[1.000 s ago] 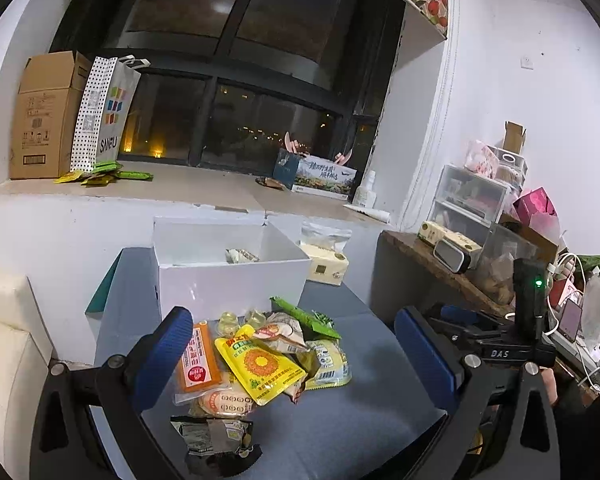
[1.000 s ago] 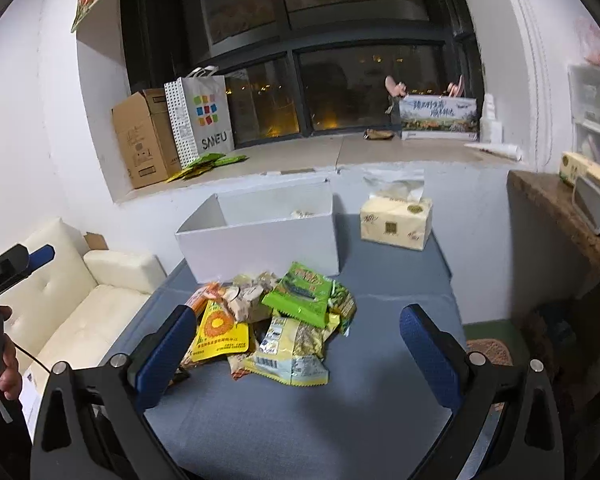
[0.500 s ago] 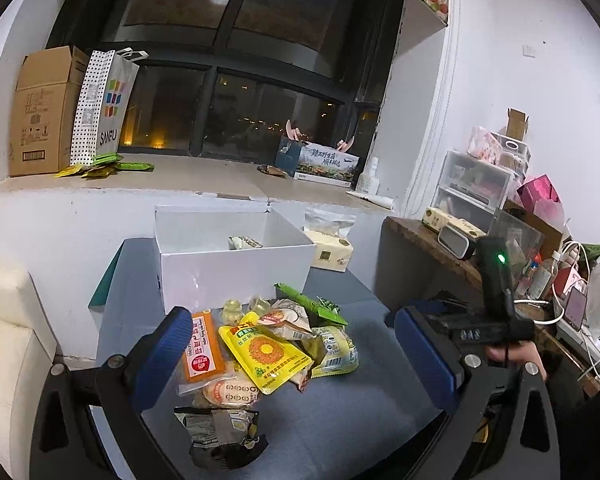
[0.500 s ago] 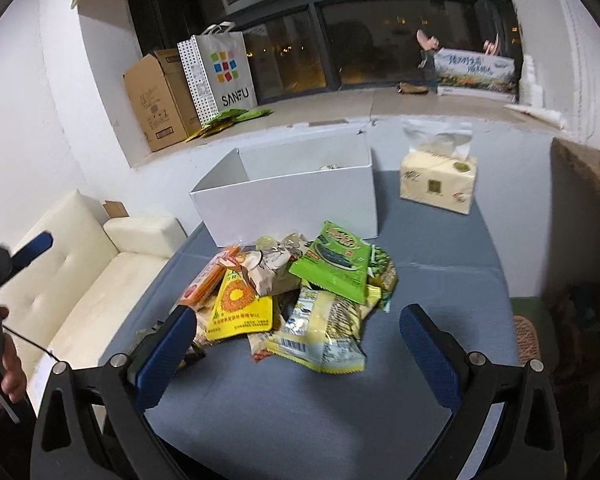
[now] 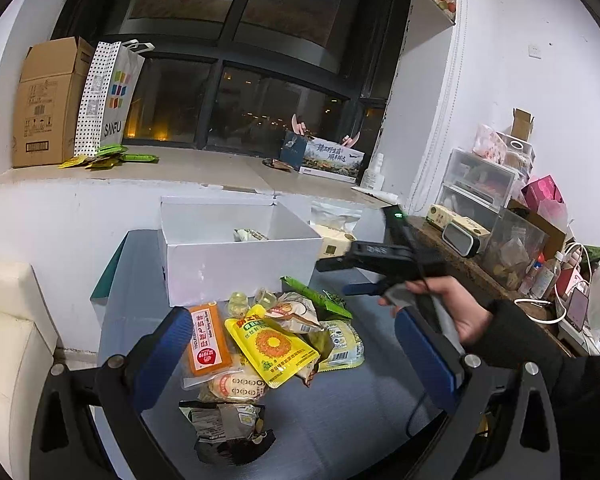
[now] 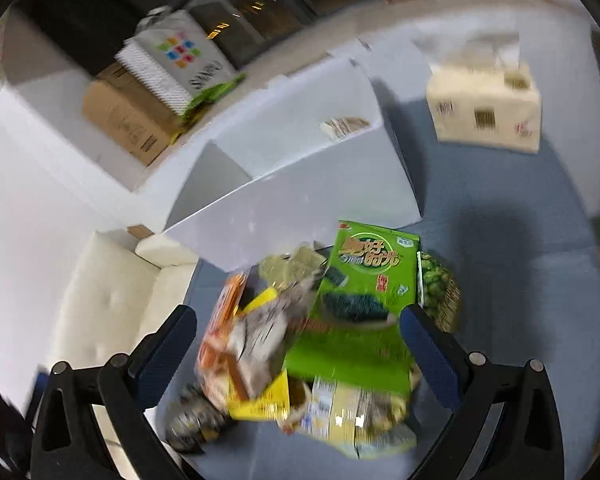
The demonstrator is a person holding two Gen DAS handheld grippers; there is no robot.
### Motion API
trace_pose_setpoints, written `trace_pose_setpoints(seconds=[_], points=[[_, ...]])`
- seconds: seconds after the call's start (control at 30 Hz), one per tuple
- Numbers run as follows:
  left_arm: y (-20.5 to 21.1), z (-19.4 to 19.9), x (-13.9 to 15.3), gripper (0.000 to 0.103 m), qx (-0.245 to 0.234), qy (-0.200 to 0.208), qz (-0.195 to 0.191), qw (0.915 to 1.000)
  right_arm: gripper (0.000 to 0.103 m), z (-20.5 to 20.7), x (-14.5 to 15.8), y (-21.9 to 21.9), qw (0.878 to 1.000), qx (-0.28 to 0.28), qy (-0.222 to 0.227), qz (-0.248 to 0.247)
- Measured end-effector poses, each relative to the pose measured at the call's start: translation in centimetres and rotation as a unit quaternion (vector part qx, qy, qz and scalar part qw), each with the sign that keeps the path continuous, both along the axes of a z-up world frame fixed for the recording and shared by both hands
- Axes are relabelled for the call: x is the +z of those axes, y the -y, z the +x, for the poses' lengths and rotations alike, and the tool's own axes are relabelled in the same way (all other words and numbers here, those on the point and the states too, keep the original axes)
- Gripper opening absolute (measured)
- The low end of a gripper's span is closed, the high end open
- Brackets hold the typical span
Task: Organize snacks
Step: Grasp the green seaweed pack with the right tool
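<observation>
While both my tongs stand wide apart and empty, the snacks (image 5: 272, 344) lie heaped on the grey cloth tabletop (image 5: 340, 432) just before the white box (image 5: 236, 256). My left tongs (image 5: 296, 356) frame crinkly foil packets; my right tongs (image 6: 300, 352), blurred, hang above a glossy green pack (image 6: 364, 292).

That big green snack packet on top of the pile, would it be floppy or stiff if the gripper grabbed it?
The green packet looks like a thin, flat foil pouch, so it would probably flex and droop, and feel light. Its glossy surface may be slippery. It rests loosely on other packets, so pushing it would likely shift them too.
</observation>
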State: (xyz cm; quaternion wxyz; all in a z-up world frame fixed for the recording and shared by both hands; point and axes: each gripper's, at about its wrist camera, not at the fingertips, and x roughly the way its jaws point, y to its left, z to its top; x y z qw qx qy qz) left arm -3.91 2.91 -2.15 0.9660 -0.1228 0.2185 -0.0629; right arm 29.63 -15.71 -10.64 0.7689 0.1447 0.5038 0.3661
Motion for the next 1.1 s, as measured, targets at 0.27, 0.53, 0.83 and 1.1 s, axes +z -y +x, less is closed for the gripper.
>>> trace_pose_setpoints(seconds=[0.27,0.53,0.83,1.1], points=[[-0.4,0.0,-0.2,0.103,0.008,-0.004,-0.002,1.0000,0.103,4.2,-4.1,-1.9,0.997,-0.007,-0.066,-0.029],[0.2,0.2,-0.3,0.103,0.002,-0.007,0.002,1.0000,0.098,3.5,-4.3,-5.5,0.992,0.050,-0.034,-0.109],[-0.2,0.8,-0.8,0.103,0.006,-0.018,0.000,0.9998,0.065,2.3,-4.4,-3.9,0.997,0.042,-0.068,-0.005],[2.6,6.2,-2.3,0.103,-0.055,-0.066,0.035,0.9957,0.065,-6.1,2.7,2.3,0.996,0.006,0.063,0.062]])
